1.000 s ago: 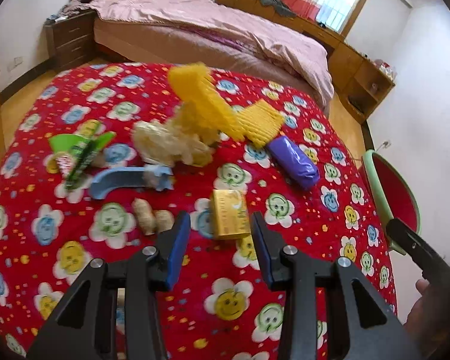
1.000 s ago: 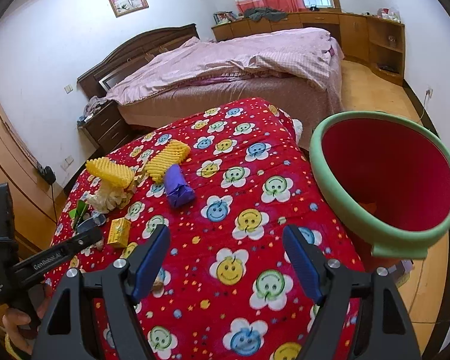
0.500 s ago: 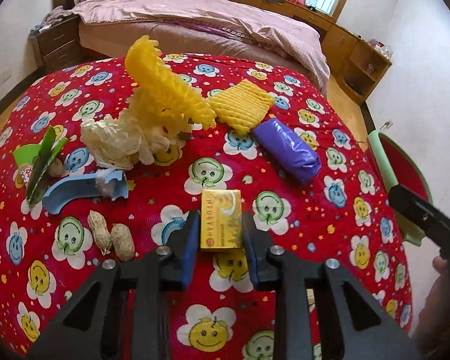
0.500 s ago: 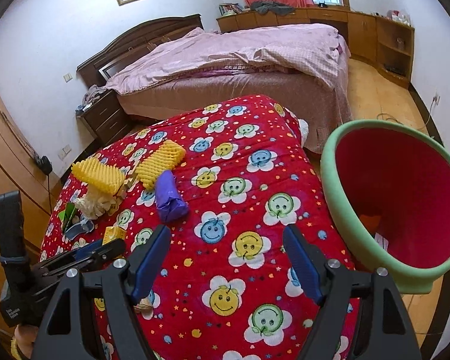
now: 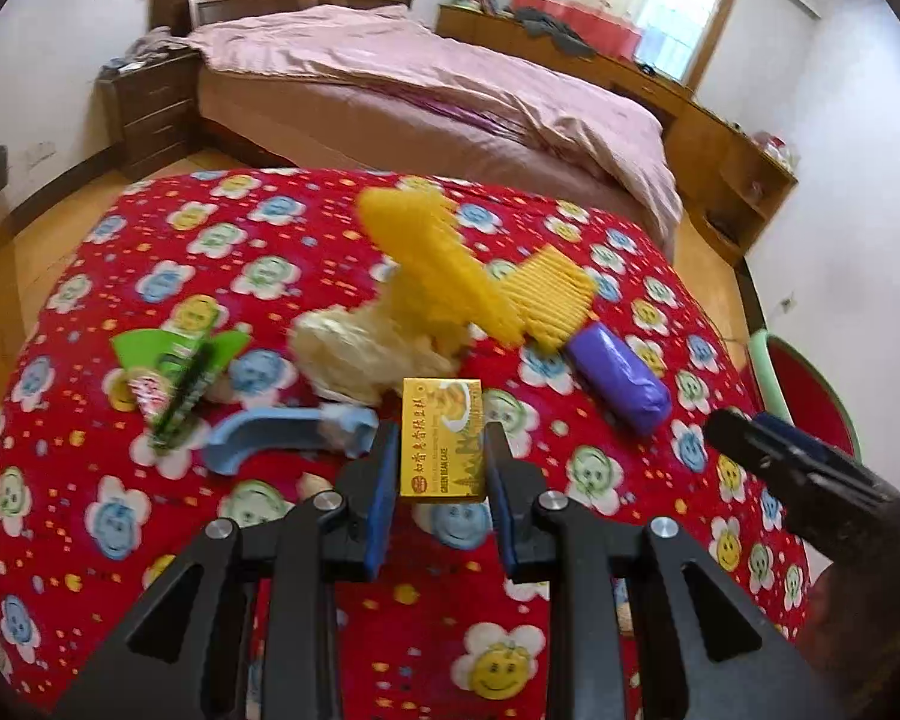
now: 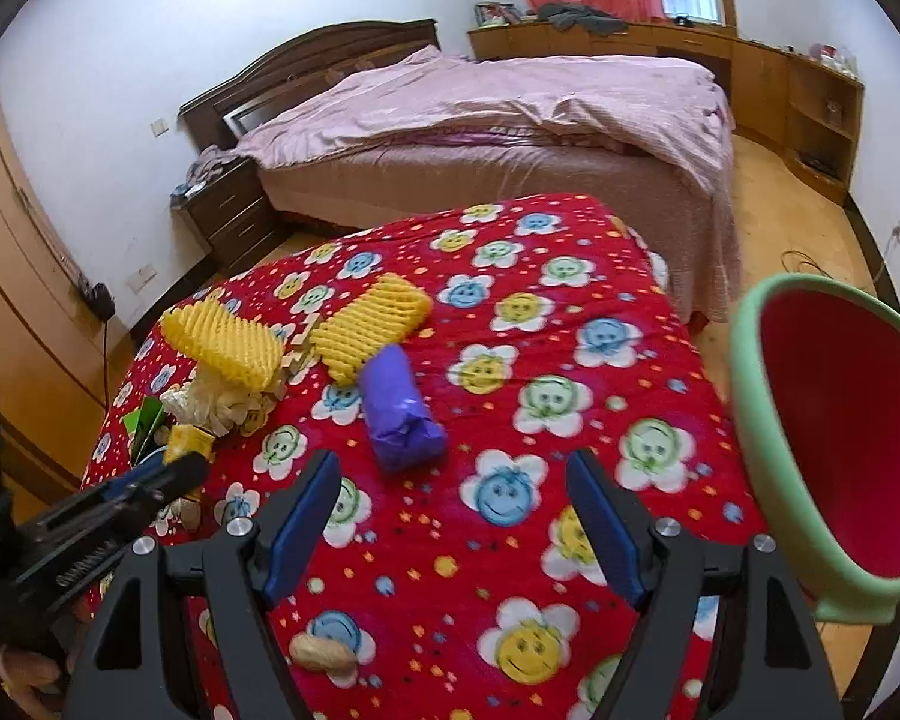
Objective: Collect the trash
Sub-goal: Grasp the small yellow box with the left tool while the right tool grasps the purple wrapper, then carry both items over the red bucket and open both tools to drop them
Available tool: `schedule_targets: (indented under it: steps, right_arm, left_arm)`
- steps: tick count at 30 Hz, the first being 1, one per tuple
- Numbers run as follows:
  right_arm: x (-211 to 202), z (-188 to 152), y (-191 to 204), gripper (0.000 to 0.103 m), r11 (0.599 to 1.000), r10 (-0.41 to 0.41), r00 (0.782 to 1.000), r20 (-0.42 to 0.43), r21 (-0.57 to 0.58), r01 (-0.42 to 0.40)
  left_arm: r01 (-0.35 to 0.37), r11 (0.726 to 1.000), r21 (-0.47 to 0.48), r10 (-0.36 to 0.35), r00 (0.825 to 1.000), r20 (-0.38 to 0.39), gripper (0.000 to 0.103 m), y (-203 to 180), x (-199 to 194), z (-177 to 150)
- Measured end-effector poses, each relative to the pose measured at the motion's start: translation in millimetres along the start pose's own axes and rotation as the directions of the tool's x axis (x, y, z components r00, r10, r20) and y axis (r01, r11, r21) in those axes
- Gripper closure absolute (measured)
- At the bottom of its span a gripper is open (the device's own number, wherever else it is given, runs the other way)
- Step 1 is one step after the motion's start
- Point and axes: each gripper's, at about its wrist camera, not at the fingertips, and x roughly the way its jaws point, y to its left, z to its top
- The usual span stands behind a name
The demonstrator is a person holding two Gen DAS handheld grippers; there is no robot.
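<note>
The left gripper (image 5: 441, 468) is closed on a small yellow green-bean-cake box (image 5: 442, 437); its blue-padded fingers (image 5: 383, 495) press the box's two long sides, and the box's long axis runs straight out along the fingers toward 12 o'clock. The near half sits between the pads and the far half sticks out. Whether the box is lifted off the red flower-print tabletop (image 5: 150, 276) or only resting on it is hard to tell from this angle.

The move ahead turns on the green-rimmed red bin (image 6: 828, 456). In the left wrist view only a sliver of it shows, at about 3 o'clock from the held box, off the tabletop's edge, so I judge the box must travel that way and drop over the rim.

The right gripper (image 6: 453, 525) stands wide open with nothing between its fingers, and it is the nearer one to the bin. The purple wrapped packet (image 6: 399, 411) lies just beyond its fingers at about 11 o'clock, long axis pointing nearly away from them.

Other trash waits on the tabletop: two yellow foam fruit nets (image 5: 438, 267), a crumpled pale wrapper (image 5: 354, 354), a green snack packet (image 5: 177, 381), a light-blue plastic piece (image 5: 282, 435) and a peanut (image 6: 324, 654). The left view is motion-blurred, so the small items near 10 o'clock are soft, and the bin's inside is mostly out of sight.
</note>
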Motion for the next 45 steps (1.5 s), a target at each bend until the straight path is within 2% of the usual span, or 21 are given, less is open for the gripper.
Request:
schedule_targets:
  steps: [7, 9, 13, 18, 21, 28, 38, 45]
  right_arm:
    - [37.1, 4.6, 13.7, 0.025, 0.999, 0.031, 0.998, -0.047, -0.035, -0.032]
    - [45.1, 5.7, 16.0, 0.035, 0.998, 0.041, 0.998, -0.055, -0.038, -0.043]
    - [56.8, 7.9, 20.5, 0.046, 0.997, 0.042, 0.997, -0.059, -0.054, -0.046]
    - [66.0, 5.5, 21.1, 0.066, 0.998, 0.039, 0.996, -0.085, -0.054, -0.044]
    - [63.2, 5.3, 16.3, 0.071, 0.998, 0.053, 0.995, -0.086, -0.031, -0.056]
    - [39.6, -1.3, 8.3, 0.074, 0.998, 0.066, 0.996, -0.056, -0.010, -0.066]
    - [-29.8, -14.0, -6.6, 0.074, 0.998, 0.068, 0.997, 0.039, 0.015, -0.069]
    - [-75.8, -20.7, -33.1, 0.074, 0.998, 0.029, 0.994, 0.109, 0.051, -0.035]
  left_arm:
    - [-0.019, 0.999, -0.042, 0.019, 1.000, 0.005, 0.075, 17.2, 0.6, 2.4]
    - [-0.019, 0.999, -0.044, 0.020, 1.000, 0.004, 0.075, 17.9, 0.8, 1.9]
    - [-0.017, 0.999, -0.042, 0.017, 1.000, 0.001, 0.075, 16.9, 1.5, 1.1]
    - [-0.011, 0.999, -0.031, 0.011, 1.000, 0.005, 0.075, 11.6, -1.9, 0.2]
    - [-0.007, 1.000, -0.018, 0.007, 1.000, 0.009, 0.075, 5.5, -5.2, -0.3]
    - [0.011, 1.000, 0.012, -0.012, 1.000, 0.014, 0.075, -11.1, -13.7, -3.3]
    - [0.057, 0.995, 0.077, -0.058, 0.998, 0.013, 0.075, -46.8, -26.6, -3.8]
    - [0.109, 0.984, 0.143, -0.112, 0.994, 0.008, 0.075, -86.6, -34.0, -2.5]
